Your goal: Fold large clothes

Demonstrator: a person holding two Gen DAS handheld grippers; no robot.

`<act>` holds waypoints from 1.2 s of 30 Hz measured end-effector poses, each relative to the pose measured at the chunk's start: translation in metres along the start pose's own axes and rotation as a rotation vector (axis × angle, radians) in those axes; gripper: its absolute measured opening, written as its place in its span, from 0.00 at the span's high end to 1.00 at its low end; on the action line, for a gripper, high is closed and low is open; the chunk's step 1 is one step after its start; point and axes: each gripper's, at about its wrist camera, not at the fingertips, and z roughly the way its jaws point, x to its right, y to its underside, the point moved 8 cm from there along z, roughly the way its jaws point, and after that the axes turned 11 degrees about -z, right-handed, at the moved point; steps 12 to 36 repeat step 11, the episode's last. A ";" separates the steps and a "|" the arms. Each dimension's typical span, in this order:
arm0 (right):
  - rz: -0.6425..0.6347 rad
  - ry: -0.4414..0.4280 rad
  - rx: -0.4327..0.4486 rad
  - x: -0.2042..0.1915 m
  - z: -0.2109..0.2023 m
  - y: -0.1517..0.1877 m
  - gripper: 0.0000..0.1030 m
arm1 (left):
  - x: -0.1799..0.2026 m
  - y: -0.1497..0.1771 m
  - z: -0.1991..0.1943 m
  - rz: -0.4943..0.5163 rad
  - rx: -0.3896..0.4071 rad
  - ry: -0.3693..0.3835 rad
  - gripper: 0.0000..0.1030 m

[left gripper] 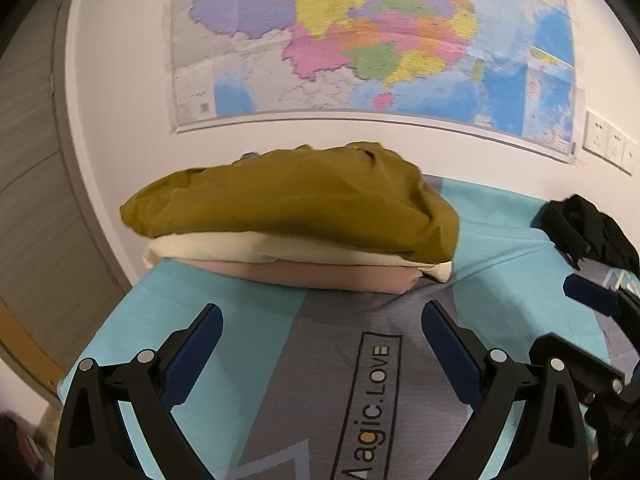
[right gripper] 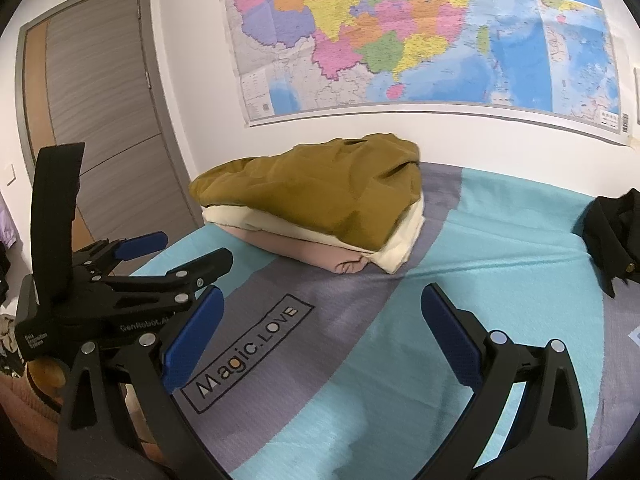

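A stack of folded clothes lies at the far side of the bed by the wall: an olive-brown garment (left gripper: pixel 296 196) (right gripper: pixel 316 188) on top, a cream one (left gripper: pixel 240 250) (right gripper: pixel 400 236) under it, a pink one (left gripper: pixel 340 278) (right gripper: pixel 288 246) at the bottom. A crumpled black garment (left gripper: pixel 588 228) (right gripper: pixel 616 232) lies apart at the right. My left gripper (left gripper: pixel 320 320) is open and empty, held above the bedspread short of the stack; it also shows in the right wrist view (right gripper: pixel 176 248). My right gripper (right gripper: pixel 322 304) is open and empty over the bedspread; it also shows at the edge of the left wrist view (left gripper: pixel 592 296).
The bedspread (left gripper: pixel 500 248) (right gripper: pixel 500 280) is turquoise and grey with a "Magic.LOVE" label (left gripper: pixel 372 408) (right gripper: pixel 248 352). A large map (left gripper: pixel 360 40) (right gripper: pixel 420 36) hangs on the white wall behind. A grey door (right gripper: pixel 100 92) stands at the left. Wall sockets (left gripper: pixel 608 144) are at right.
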 end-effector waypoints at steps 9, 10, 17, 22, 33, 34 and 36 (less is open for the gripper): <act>0.093 0.137 -0.001 0.054 -0.036 0.022 0.06 | 0.051 0.007 0.012 0.031 -0.053 0.118 0.07; 0.108 0.156 -0.004 0.062 -0.041 0.026 0.06 | 0.061 0.008 0.013 0.037 -0.060 0.150 0.07; 0.123 0.177 -0.008 0.070 -0.047 0.030 0.05 | 0.074 0.010 0.014 0.046 -0.074 0.193 0.07; 0.123 0.177 -0.008 0.070 -0.047 0.030 0.05 | 0.074 0.010 0.014 0.046 -0.074 0.193 0.07; 0.123 0.177 -0.008 0.070 -0.047 0.030 0.05 | 0.074 0.010 0.014 0.046 -0.074 0.193 0.07; 0.123 0.177 -0.008 0.070 -0.047 0.030 0.05 | 0.074 0.010 0.014 0.046 -0.074 0.193 0.07; 0.123 0.177 -0.008 0.070 -0.047 0.030 0.05 | 0.074 0.010 0.014 0.046 -0.074 0.193 0.07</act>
